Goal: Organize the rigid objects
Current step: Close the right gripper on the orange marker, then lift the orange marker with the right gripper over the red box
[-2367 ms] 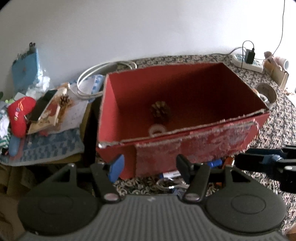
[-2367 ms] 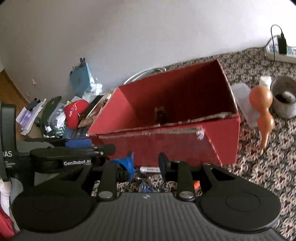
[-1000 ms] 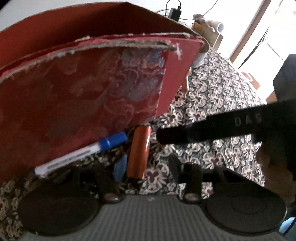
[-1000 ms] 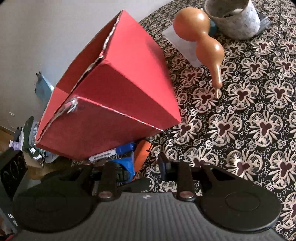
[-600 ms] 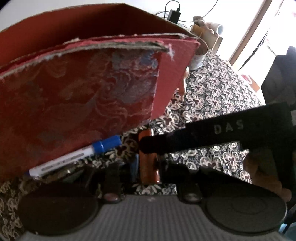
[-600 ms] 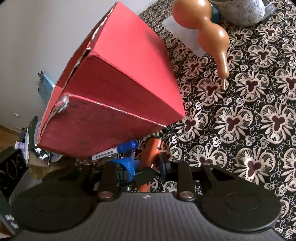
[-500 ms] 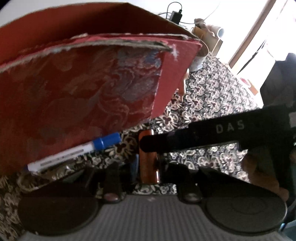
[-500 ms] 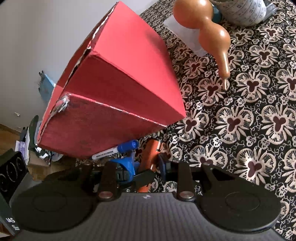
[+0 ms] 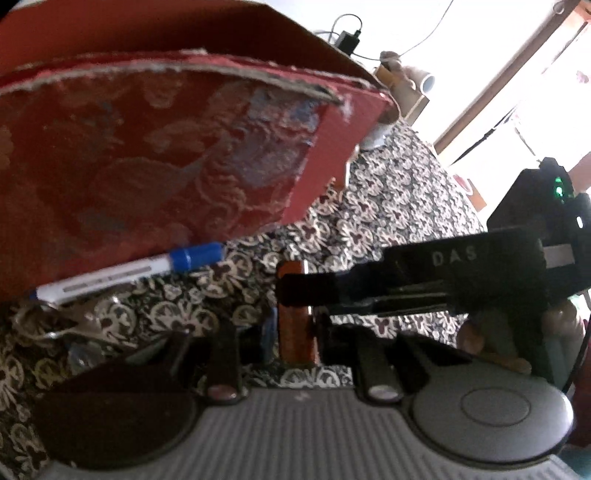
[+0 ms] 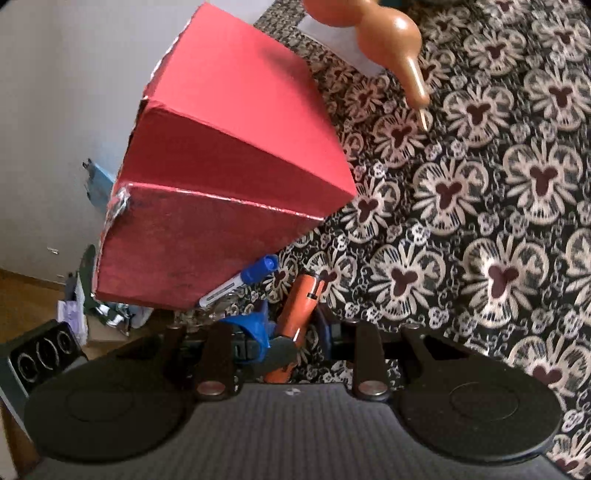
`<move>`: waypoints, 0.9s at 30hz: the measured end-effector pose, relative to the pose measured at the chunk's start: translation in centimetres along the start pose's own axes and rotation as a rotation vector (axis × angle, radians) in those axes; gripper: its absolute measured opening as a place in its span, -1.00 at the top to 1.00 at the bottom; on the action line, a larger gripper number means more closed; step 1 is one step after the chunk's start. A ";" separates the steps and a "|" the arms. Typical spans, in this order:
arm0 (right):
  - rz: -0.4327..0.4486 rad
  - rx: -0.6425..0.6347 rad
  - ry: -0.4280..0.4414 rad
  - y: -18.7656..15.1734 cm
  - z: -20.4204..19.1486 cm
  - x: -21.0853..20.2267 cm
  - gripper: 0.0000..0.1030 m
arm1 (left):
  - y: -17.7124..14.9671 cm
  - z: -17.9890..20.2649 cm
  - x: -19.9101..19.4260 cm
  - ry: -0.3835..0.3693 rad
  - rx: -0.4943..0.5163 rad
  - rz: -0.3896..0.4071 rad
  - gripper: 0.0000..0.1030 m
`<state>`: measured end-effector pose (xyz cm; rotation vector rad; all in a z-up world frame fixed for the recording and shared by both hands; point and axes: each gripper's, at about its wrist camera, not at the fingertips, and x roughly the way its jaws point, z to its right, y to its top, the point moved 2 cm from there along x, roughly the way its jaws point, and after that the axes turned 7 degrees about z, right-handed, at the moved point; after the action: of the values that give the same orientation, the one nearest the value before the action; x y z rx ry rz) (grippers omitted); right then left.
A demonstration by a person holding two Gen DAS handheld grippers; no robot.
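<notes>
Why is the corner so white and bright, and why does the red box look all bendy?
Left wrist view: window light washes out the top right corner, and the red box looks soft and a bit blurred. Right wrist view: sharper and evenly lit, though the fisheye lens stretches the red box and curves the flowered tablecloth.

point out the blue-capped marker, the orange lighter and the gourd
blue-capped marker (image 9: 122,274), left wrist view, on its white barrel
orange lighter (image 10: 300,309), right wrist view, mid-body
gourd (image 10: 388,27), right wrist view, on its lower bulb
</notes>
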<state>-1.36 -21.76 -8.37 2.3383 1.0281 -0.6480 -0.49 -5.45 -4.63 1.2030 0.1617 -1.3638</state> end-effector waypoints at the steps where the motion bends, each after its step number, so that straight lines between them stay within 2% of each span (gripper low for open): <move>1: -0.006 0.018 0.011 -0.1 0.3 0.0 0.87 | -0.1 0.2 -0.1 -0.010 -0.001 -0.002 0.71; 5: 0.008 0.033 0.026 -0.6 0.8 -1.1 1.00 | 0.1 0.9 -0.9 -0.019 0.015 0.013 0.71; 8: 0.033 0.012 0.031 -0.6 0.5 -2.7 1.00 | 0.6 1.6 -1.9 -0.038 0.030 0.029 0.71; 16: 0.119 -0.132 0.093 1.4 -4.8 -7.6 1.00 | 4.5 4.9 -7.6 -0.085 0.128 0.174 0.71; 22: 0.172 -0.313 0.164 5.1 -11.1 -8.2 1.00 | 9.1 5.1 -12.5 -0.038 0.186 0.317 0.71; 27: 0.164 -0.445 0.217 8.0 -16.7 -4.4 1.00 | 12.3 2.1 -14.4 0.054 0.186 0.386 0.70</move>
<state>5.79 -18.61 9.00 2.0929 0.9427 -0.0871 4.01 -0.63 13.26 1.3459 -0.1569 -1.0238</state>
